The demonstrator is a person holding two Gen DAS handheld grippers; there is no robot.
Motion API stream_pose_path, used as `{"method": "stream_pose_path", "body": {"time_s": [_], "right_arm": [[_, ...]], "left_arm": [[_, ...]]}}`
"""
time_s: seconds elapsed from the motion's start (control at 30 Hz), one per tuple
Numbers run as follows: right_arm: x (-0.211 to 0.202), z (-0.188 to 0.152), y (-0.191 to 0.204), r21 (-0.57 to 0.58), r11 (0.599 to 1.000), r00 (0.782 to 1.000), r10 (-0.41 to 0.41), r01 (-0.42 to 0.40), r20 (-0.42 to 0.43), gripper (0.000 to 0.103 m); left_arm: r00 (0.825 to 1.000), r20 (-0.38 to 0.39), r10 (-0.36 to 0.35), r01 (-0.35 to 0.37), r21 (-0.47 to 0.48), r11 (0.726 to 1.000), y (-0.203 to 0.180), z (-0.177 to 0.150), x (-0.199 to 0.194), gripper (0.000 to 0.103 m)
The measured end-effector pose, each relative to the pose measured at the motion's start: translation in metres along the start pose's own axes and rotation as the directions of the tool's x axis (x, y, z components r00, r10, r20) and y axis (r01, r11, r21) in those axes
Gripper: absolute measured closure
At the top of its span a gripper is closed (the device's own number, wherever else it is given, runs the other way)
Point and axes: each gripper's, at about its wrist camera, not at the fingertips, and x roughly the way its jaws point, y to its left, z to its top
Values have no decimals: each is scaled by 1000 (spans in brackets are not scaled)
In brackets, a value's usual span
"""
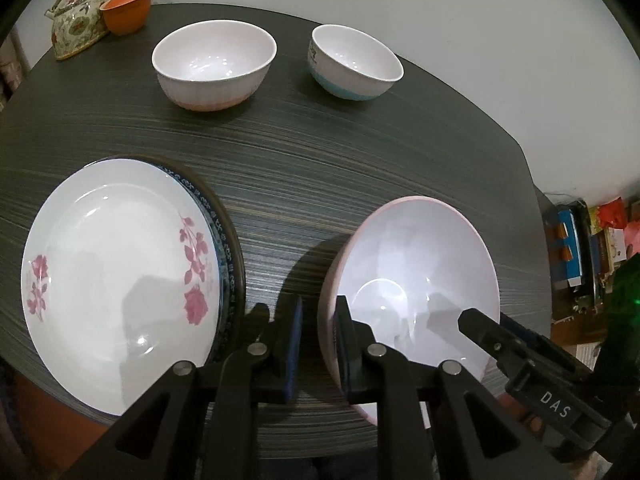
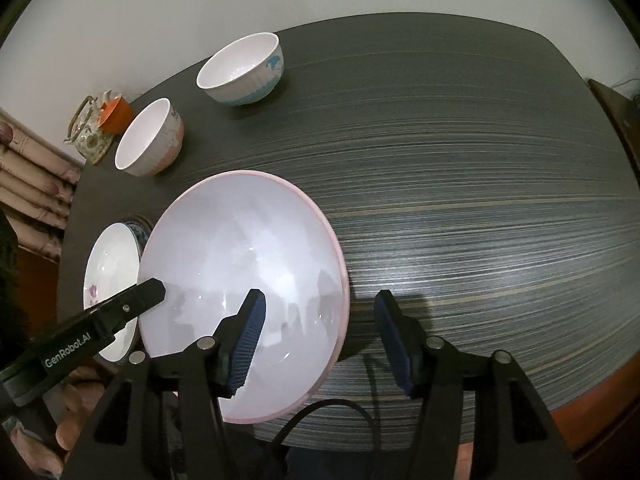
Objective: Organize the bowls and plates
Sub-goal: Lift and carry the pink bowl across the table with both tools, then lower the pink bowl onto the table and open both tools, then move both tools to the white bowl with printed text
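Observation:
A large white bowl with a pink rim [image 1: 420,264] [image 2: 240,256] sits near the table's front edge. My left gripper [image 1: 319,308] straddles its left rim, one finger inside and one outside. A narrow gap shows beside the outer pad, so it is open. My right gripper [image 2: 320,294] is open wide across the right rim, and neither pad touches it. A rose-patterned plate [image 1: 120,272] [image 2: 110,272] lies on a blue-patterned plate [image 1: 226,240] to the left. A pink-based bowl [image 1: 214,64] [image 2: 150,140] and a blue-based bowl [image 1: 356,62] [image 2: 244,70] stand at the back.
A flowered teapot [image 1: 76,20] and an orange lidded cup [image 1: 126,10] stand at the back left corner of the dark striped table [image 1: 320,160]. A wide stretch of bare table [image 2: 480,200] runs to the right. A black cable [image 2: 320,408] hangs by the front edge.

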Motion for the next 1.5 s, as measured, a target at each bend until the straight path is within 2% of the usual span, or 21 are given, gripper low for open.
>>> {"method": "stream_pose_path", "body": {"time_s": [0.17,0.3,0.5,0.6,0.9,1.27,1.4,1.5], "right_arm": [[-1,-1,1,5,1000,1000,-7,7,13,46],[-2,0,1,1,1000,999,-19,19,28,44],[-3,2,4,-6,1000,999,-14,14,35,44],[-5,2,6,-9,1000,999,-21,22,46,43],[-16,9,20,-52,997,995,-47,52,92,42],[-29,32,66,-154,988,992,41,-23,118,42],[-25,41,83,-190,972,985,155,-138,80,42],[-18,51,95,-197,967,983,176,-162,55,42]], "left_arm": [[1000,29,-12,11,17,1000,0,1,-7,85],[999,37,-9,9,4,1000,4,4,-13,76],[998,59,-27,28,-14,1000,11,6,-23,73],[997,71,-25,27,-24,999,18,8,-28,67],[990,138,9,-4,-35,999,43,18,-55,66],[980,187,72,-46,-143,989,92,34,-78,66],[975,201,93,-59,-169,984,104,43,-81,66],[973,199,112,-76,-181,980,109,55,-77,66]]}}
